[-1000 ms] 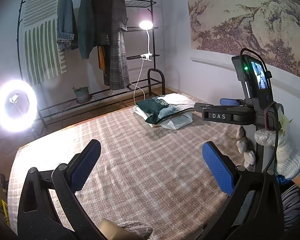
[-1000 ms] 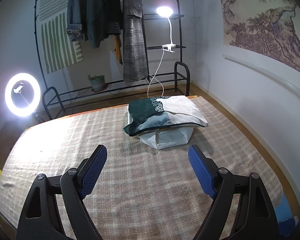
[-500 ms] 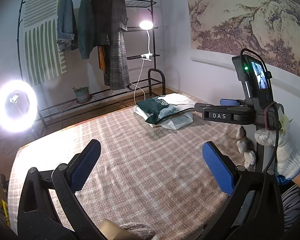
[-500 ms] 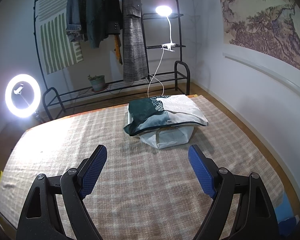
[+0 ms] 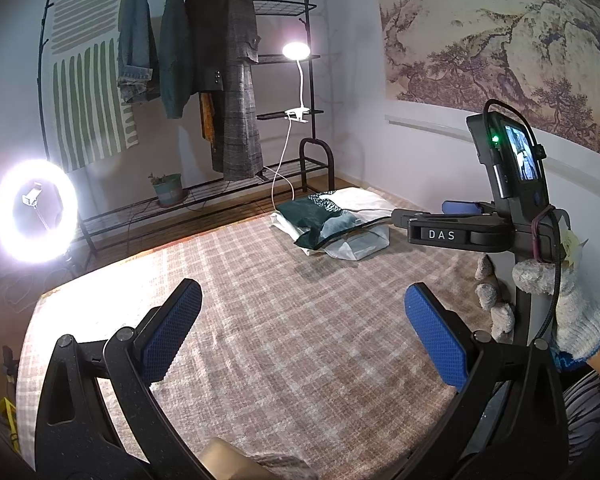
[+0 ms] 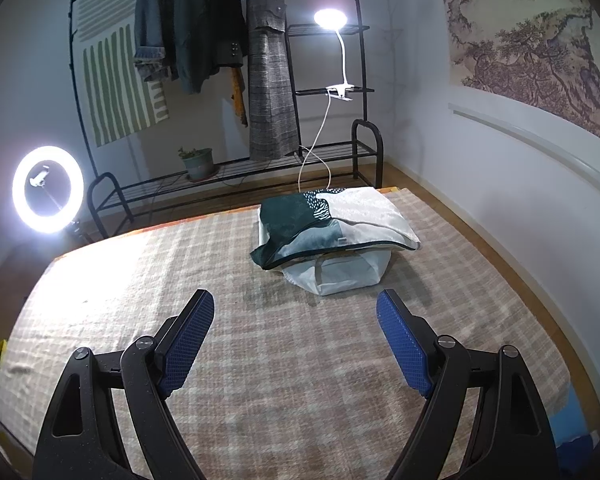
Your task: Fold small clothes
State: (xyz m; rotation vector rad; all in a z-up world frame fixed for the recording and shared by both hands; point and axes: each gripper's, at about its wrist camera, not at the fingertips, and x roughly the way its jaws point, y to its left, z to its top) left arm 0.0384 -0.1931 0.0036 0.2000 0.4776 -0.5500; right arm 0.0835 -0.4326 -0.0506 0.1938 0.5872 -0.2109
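A green, teal and white folded cloth or cushion (image 6: 332, 222) lies on a white bag (image 6: 340, 274) at the far side of the plaid bed cover (image 6: 280, 360). It also shows in the left wrist view (image 5: 332, 216). My right gripper (image 6: 296, 340) is open and empty, well short of the pile. My left gripper (image 5: 304, 336) is open and empty over the bare cover. The right gripper shows from the side in the left wrist view (image 5: 416, 216), held by a gloved hand (image 5: 560, 304), its tips near the pile.
A clothes rack (image 6: 228, 60) with hanging garments stands behind the bed. A ring light (image 6: 48, 188) glows at the left, a clip lamp (image 6: 332, 20) on the rack. A potted plant (image 6: 196, 162) sits on the lower shelf. The wall (image 6: 520, 200) runs along the right.
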